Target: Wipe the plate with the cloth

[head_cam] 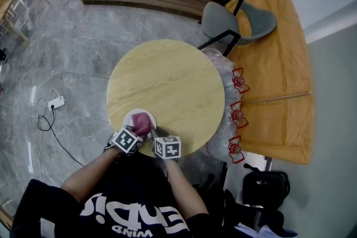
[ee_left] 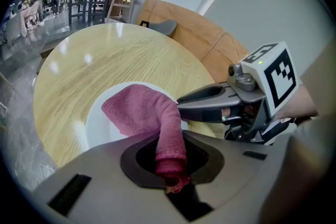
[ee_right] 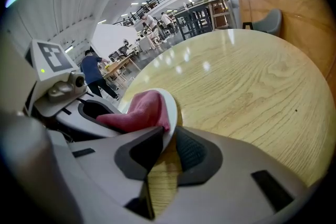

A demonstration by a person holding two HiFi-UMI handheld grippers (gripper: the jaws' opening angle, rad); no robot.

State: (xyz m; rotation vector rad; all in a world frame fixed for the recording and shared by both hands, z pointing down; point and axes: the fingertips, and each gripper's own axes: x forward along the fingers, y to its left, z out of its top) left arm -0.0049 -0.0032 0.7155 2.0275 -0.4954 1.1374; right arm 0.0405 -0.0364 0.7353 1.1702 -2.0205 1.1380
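Observation:
A small white plate sits at the near left edge of the round wooden table. A pink cloth is bunched on it. In the left gripper view the cloth drapes over the plate and one end is pinched in my left gripper, which is shut on it. My right gripper grips the plate's rim between its jaws, and the plate looks tilted up there. The cloth lies against the plate's face. Both marker cubes sit side by side at the table edge.
A grey chair stands beyond the table, beside a long wooden counter. Plastic-wrapped goods with red bows lie right of the table. A power strip and cable lie on the floor to the left. Distant people appear in the right gripper view.

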